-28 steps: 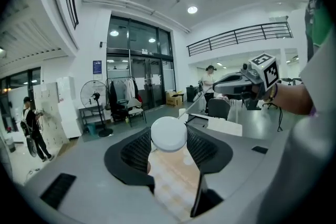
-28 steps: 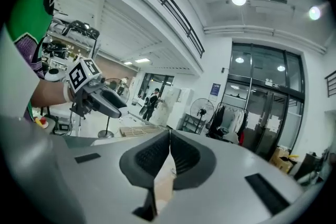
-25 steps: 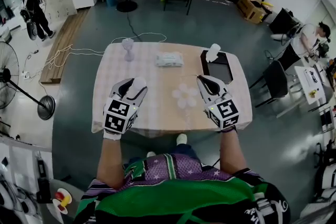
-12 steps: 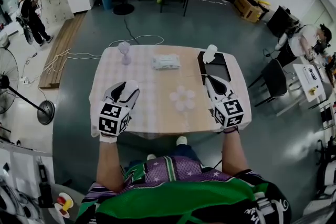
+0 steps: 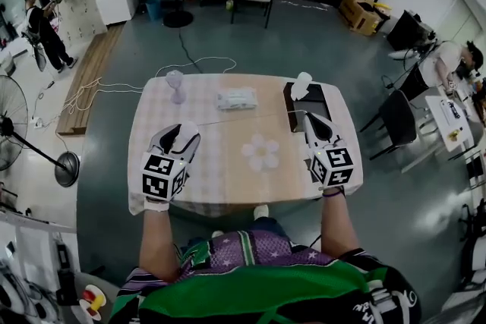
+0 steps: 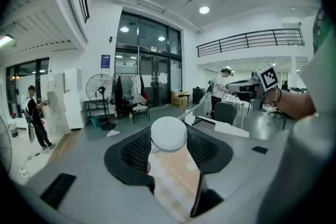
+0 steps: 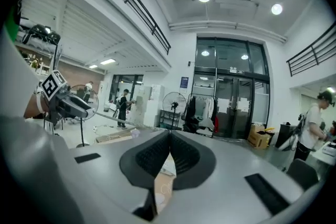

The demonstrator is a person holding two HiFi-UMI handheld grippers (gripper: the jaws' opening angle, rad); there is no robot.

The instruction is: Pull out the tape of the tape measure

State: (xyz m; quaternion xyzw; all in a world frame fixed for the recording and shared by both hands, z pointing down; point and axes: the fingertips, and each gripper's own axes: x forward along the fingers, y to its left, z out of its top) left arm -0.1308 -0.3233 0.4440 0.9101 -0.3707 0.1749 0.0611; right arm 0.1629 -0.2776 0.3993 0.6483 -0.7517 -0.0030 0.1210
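Note:
A white round tape measure [image 6: 169, 134] sits between the pads of my left gripper [image 5: 184, 131], which is shut on it over the table's left side. From it a thin tape [image 5: 250, 117] runs in a straight line across the table to my right gripper [image 5: 310, 117]. The right gripper's jaws are pressed together on the tape's end. In the right gripper view the tape [image 7: 125, 120] leads from the far left gripper into the closed jaws [image 7: 169, 136]. In the left gripper view the tape [image 6: 202, 106] stretches away toward the right gripper.
The table [image 5: 228, 178] has a pale checked cloth. On it lie a white flower-shaped piece [image 5: 262, 153], a pack of wipes [image 5: 236, 99], a clear goblet [image 5: 175, 83] and a dark tray [image 5: 315, 104] with a white object [image 5: 301, 85]. Chairs, fans and people stand around.
The two grippers have moved apart, the left one to the left and the right one to the right. The stretch of tape between them has grown longer.

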